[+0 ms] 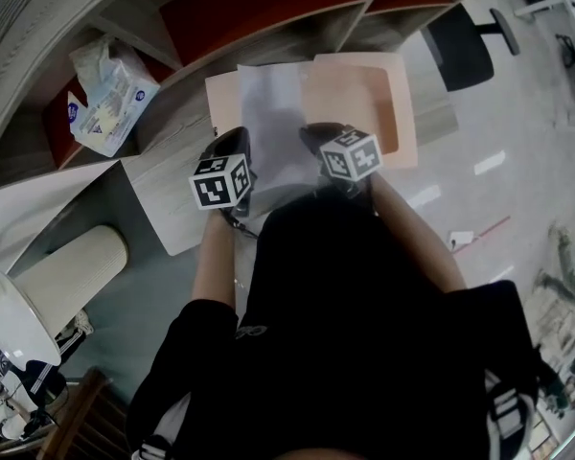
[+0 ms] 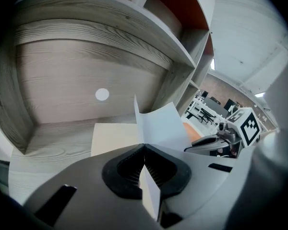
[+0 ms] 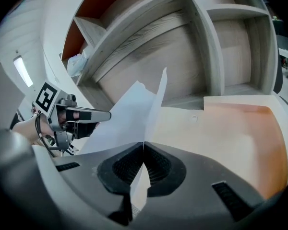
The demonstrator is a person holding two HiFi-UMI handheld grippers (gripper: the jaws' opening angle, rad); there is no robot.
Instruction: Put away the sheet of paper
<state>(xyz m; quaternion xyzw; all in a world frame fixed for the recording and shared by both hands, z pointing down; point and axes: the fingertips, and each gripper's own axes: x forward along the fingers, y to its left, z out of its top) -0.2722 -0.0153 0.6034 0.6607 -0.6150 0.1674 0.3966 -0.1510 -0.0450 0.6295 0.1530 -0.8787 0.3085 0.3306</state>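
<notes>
A white sheet of paper [image 1: 273,113] hangs between my two grippers above a pale orange folder [image 1: 383,103] that lies on the wooden desk. My left gripper [image 1: 238,156] is shut on the sheet's near left edge, and my right gripper [image 1: 318,142] is shut on its near right edge. In the left gripper view the sheet [image 2: 161,126] stands up out of the closed jaws, with the right gripper [image 2: 230,138] beside it. In the right gripper view the sheet [image 3: 129,114] rises from the closed jaws over the folder [image 3: 230,128], and the left gripper [image 3: 72,116] shows at the left.
Wooden shelf compartments with red back panels [image 1: 259,8] stand behind the desk. A plastic bag of packets [image 1: 110,89] lies on the left shelf. A black office chair [image 1: 465,41] is at the right. A white lamp [image 1: 38,286] stands low at the left.
</notes>
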